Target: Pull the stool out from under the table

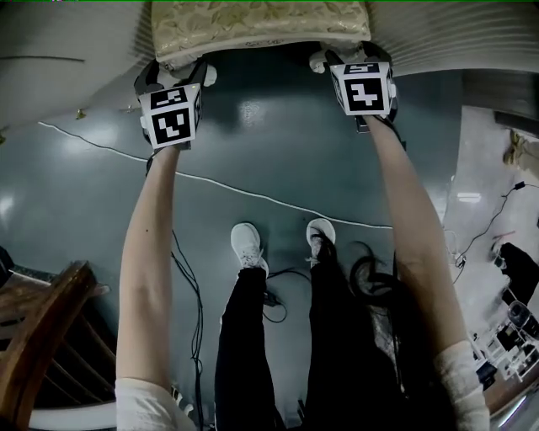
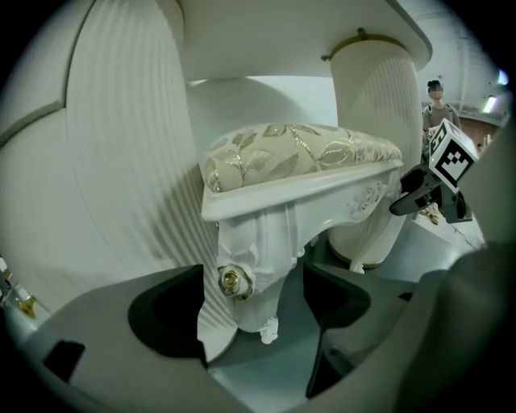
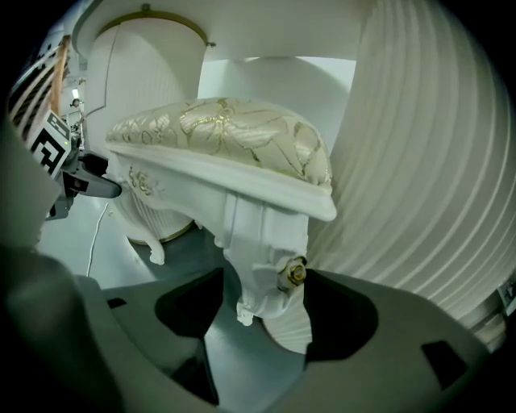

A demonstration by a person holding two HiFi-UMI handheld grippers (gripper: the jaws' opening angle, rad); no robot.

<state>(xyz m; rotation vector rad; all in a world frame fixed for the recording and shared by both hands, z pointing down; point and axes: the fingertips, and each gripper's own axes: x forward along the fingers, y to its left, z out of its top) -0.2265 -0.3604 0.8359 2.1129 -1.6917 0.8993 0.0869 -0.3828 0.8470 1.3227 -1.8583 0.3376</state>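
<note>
Left tool (image 2: 256,321) and right tool (image 3: 262,321) stand wide open astride the stool (image 2: 298,153) legs; close both evenly, then pull straight back.

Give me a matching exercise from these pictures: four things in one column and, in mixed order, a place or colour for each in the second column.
Things:
1. stool cushion
2. wooden chair
3. white cable
4. stool leg

Places and colours:
a. between the parted jaws of the left gripper
b. lying across the floor
c. cream with a leaf pattern
d. lower left corner of the head view

Pairs: 1-c, 2-d, 3-b, 4-a.
</note>
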